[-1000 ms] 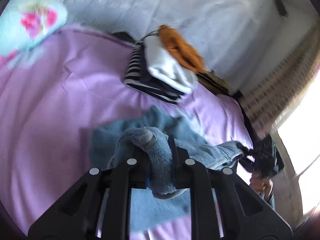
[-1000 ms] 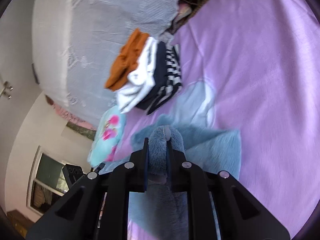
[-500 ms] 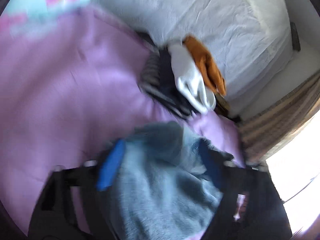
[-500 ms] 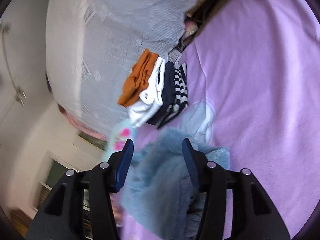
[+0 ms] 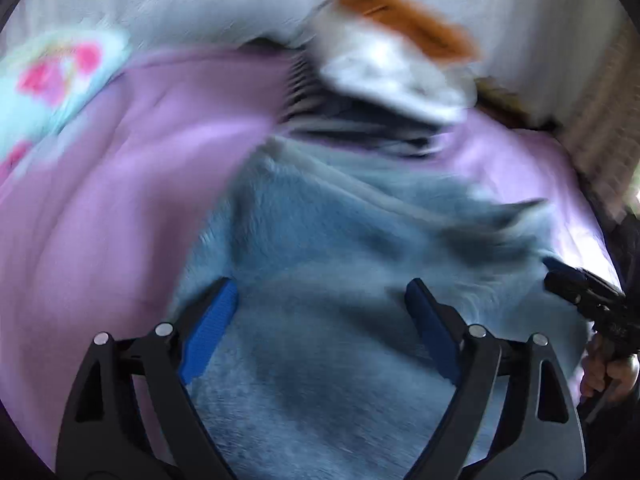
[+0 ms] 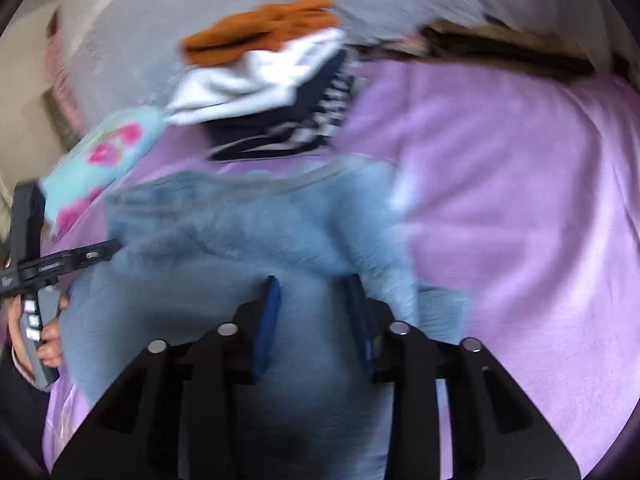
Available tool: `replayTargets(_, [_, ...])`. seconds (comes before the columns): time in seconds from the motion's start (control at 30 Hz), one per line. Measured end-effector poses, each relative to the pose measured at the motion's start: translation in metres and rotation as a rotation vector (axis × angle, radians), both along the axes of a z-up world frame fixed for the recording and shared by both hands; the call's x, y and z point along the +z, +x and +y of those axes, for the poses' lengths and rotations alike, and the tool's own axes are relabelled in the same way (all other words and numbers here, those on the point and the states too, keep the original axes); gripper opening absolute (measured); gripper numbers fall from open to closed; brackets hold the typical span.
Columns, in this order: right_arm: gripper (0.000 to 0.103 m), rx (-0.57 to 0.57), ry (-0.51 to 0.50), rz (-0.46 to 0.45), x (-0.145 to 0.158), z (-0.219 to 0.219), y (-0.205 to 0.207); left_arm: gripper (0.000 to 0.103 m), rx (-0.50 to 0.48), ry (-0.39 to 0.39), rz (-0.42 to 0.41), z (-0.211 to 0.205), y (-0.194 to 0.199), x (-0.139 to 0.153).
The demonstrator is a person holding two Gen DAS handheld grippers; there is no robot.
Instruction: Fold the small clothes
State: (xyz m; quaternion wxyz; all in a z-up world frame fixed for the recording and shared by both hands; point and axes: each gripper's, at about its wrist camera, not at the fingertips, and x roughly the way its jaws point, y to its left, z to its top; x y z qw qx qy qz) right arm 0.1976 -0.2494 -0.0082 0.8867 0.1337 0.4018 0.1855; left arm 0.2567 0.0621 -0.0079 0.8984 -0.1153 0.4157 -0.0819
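The blue fleece garment (image 5: 340, 264) lies spread on the lilac bedspread (image 5: 120, 184), filling the lower middle of both wrist views, just below the stack of folded clothes (image 6: 272, 92) at the upper centre. That stack runs from an orange piece on top through white and navy to black-and-white stripes. A floral pillow (image 5: 52, 80) sits at the upper left.

The left claw (image 5: 320, 312) stands wide, its blue pads clear of the fleece beneath them. The right claw (image 6: 314, 312) has just been closing and is now narrow, with fleece between its fingers; through the motion blur the pads seem not quite to pinch it, though I cannot be sure. Each claw shows at the edge of the other's view, held by a hand (image 6: 48, 344).
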Motion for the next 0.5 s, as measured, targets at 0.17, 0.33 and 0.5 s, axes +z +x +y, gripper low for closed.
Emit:
replayTargets(0.17, [0.014,-0.038,0.058,-0.031,0.018,-0.009,-0.013,0.088,0.215,-0.081,0.01,0.053,0.002,0.006])
replayTargets(0.33, [0.014,0.15,0.019,-0.111,0.058,0.057,-0.028,0.088,0.132,-0.195,-0.029,0.05,-0.009,0.026])
replayTargets(0.5, [0.018,0.222,0.049,0.059,0.033,0.104,0.019,0.093,-0.073,0.028,-0.12,-0.037,-0.009,0.057])
